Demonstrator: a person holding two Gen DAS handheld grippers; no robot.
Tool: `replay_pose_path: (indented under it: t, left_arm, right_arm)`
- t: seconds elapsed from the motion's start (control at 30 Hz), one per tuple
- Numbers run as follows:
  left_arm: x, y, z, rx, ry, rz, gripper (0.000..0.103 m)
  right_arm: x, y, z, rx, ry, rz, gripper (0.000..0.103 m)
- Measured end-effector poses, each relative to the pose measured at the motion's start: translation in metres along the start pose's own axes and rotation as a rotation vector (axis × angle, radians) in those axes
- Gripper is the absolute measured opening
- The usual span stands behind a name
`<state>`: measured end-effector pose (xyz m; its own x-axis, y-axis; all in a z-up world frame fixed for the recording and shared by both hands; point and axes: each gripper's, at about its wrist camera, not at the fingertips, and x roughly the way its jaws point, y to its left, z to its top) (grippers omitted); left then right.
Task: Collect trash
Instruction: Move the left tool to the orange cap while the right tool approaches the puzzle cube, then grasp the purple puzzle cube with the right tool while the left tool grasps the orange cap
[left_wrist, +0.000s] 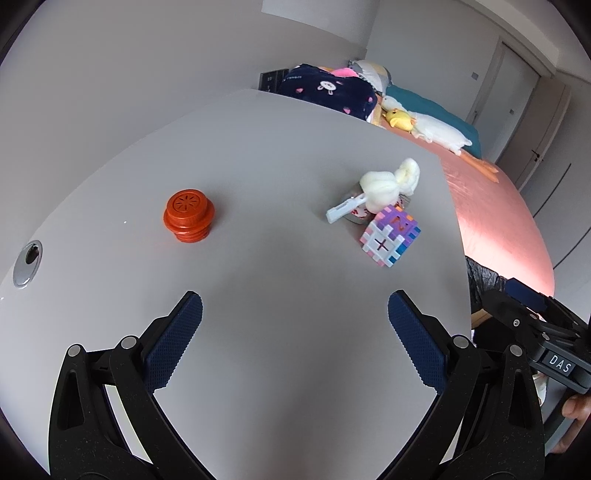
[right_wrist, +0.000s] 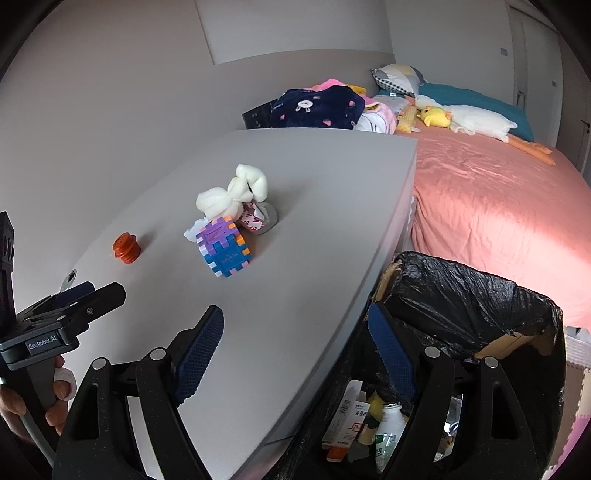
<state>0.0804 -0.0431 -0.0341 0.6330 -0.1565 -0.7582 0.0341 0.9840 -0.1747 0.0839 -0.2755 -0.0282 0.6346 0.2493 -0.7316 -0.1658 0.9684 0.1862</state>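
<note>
Bed (right_wrist: 491, 206) with pink cover, beyond the table's far edge, carrying pillows and 1 white plush goose (right_wrist: 480, 122). Grey table (left_wrist: 280, 236), bearing the loose items. Bin (right_wrist: 476, 295) lined with a black bag, standing just beside the table's edge toward the bed, with bottles and cartons inside. Left gripper (left_wrist: 295, 332), jaws spread wide with nothing between them, over bare tabletop. Right gripper (right_wrist: 295, 354), jaws likewise spread and empty, straddling the table edge and bin rim. Trash cluster near the table's bed side: white crumpled wad (left_wrist: 391, 184) touching 1 small white plastic piece (left_wrist: 345, 209) and a torn wrapper (right_wrist: 253, 219). Multicoloured puzzle cube (left_wrist: 389, 236), just beside the cluster. Orange cap (left_wrist: 189, 215), well apart from the cluster.
</note>
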Motion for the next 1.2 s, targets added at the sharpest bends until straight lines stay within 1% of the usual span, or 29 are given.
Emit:
replay_pose_path:
  t: [0.2,0.53,0.77,0.87,1.07,1.2]
  left_arm:
    - [0.009,0.014,0.005,-0.001,0.007,0.03,0.097]
    - [0.027,0.042,0.013,-0.038,0.027,0.059,0.097]
    - [0.038,0.063,0.026,-0.066,0.006,0.098,0.097]
    - [0.044,0.068,0.029,-0.071,0.011,0.106,0.097]
    - [0.056,0.071,0.035,-0.053,0.038,0.132,0.082]
    - [0.058,0.075,0.038,-0.052,0.039,0.128,0.081]
  right_arm:
    - [0.015,0.018,0.008,-0.025,0.013,0.019,0.081]
    - [0.04,0.034,0.02,-0.059,0.047,0.038,0.081]
    - [0.055,0.039,0.028,-0.071,0.055,0.036,0.081]
    - [0.062,0.04,0.032,-0.073,0.064,0.031,0.081]
    - [0.074,0.046,0.039,-0.087,0.078,0.021,0.081]
    - [0.081,0.049,0.043,-0.1,0.078,0.02,0.08]
